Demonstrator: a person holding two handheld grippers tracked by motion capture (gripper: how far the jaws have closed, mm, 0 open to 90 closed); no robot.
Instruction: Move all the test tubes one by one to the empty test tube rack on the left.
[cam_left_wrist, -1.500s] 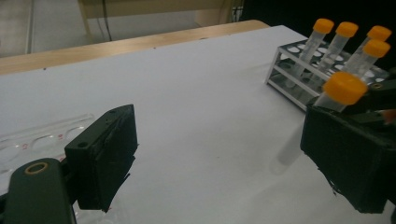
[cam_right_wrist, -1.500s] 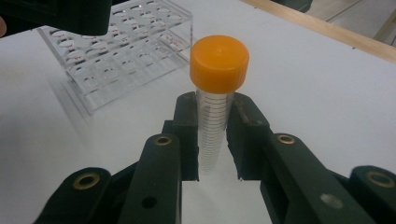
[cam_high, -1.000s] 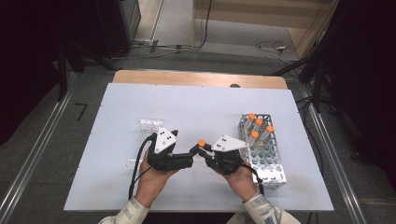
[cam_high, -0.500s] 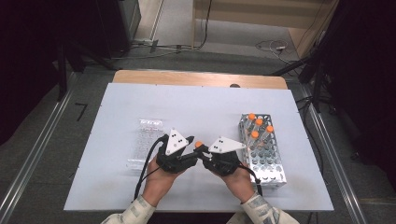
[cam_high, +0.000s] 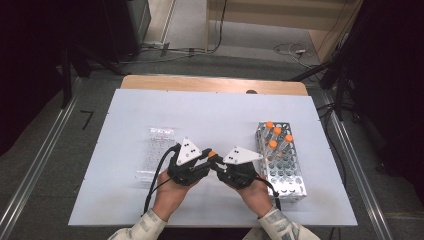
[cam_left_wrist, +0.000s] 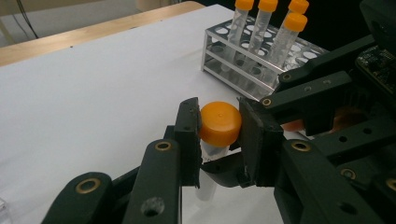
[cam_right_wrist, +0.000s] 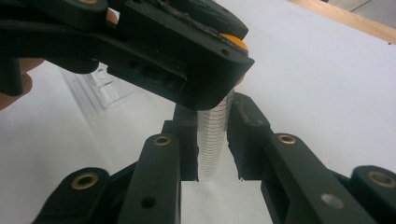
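My left hand-held gripper (cam_left_wrist: 219, 135) pinches the orange cap (cam_left_wrist: 220, 123) while my right hand-held gripper (cam_right_wrist: 212, 140) squeezes the tube (cam_right_wrist: 212, 140), probably light, slippery plastic.

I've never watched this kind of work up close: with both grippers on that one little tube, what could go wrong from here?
The left gripper clamps the orange cap while the right gripper clamps the tube body, held above the table. If the cap comes off, the smooth tube might slip from the jaws and drop. A hard squeeze could crack it. The tube rack stands close by the right hand, so a jerk might knock it.
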